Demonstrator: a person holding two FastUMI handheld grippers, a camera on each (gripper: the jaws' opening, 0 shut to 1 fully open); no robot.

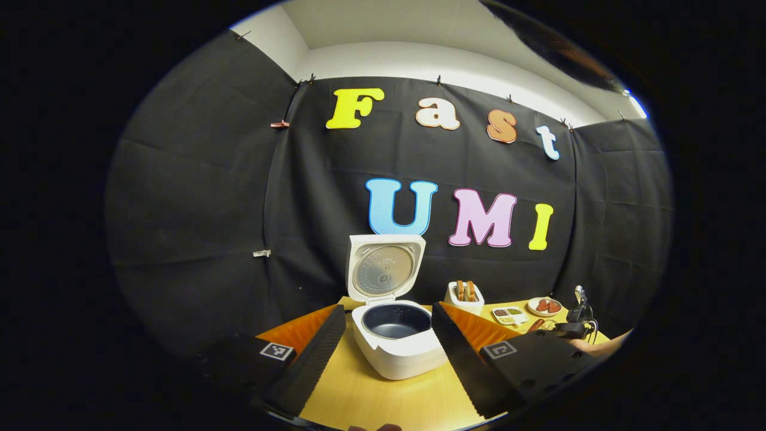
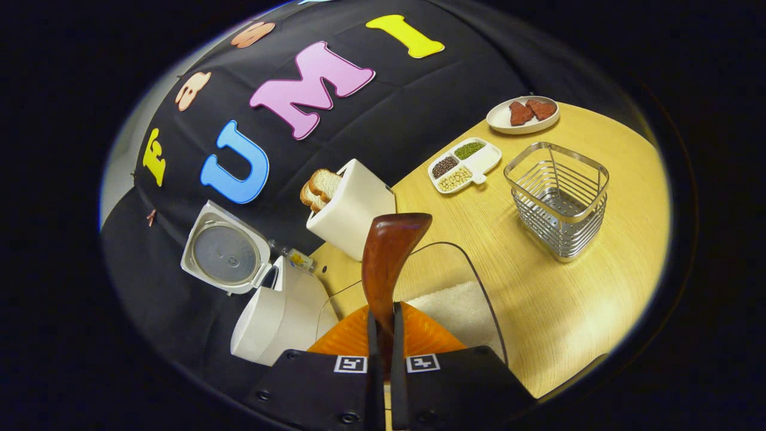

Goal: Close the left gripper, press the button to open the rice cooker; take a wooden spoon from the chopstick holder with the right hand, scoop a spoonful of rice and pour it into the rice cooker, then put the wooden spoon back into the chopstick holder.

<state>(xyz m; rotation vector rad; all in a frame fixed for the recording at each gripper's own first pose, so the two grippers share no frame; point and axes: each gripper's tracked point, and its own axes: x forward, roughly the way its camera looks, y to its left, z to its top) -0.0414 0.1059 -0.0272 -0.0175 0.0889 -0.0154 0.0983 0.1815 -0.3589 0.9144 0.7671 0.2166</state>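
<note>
Spoon [image 2: 389,257] clamped upright between the two fingers of the right gripper [image 2: 381,335], handle low in the jaws, wooden bowl up and tilted slightly toward the far side; no rice visible on its face from this angle. Directly beneath it, a clear-walled container [image 2: 473,281] with a bed of white rice [image 2: 461,308], so likely poised at the scooping step. Chopstick holder [image 2: 559,200], a bare wire basket, well off to the right on the wooden table [image 2: 574,311]. Rice cooker [image 1: 398,344] already open, lid [image 1: 384,266] standing up behind a dark inner pot [image 1: 396,320] that looks bare; seen also at lower left in the right gripper view. Left gripper [image 1: 389,344] spread wide, fingers flanking the cooker in its view and pressing on nothing. Further out: toaster [image 2: 353,209] with bread slices, divided dish of beans and grains [image 2: 464,164], plate with reddish pieces [image 2: 523,117]. Risks from here: narrow pinch on a slim handle, so twisting in the jaws once loaded, spilling grains over the table; clear container wall hard to judge, so a clipped rim or a shoved container; a tilt on the carry leftward shedding rice short of the pot; a swing too high striking the raised lid.
</note>
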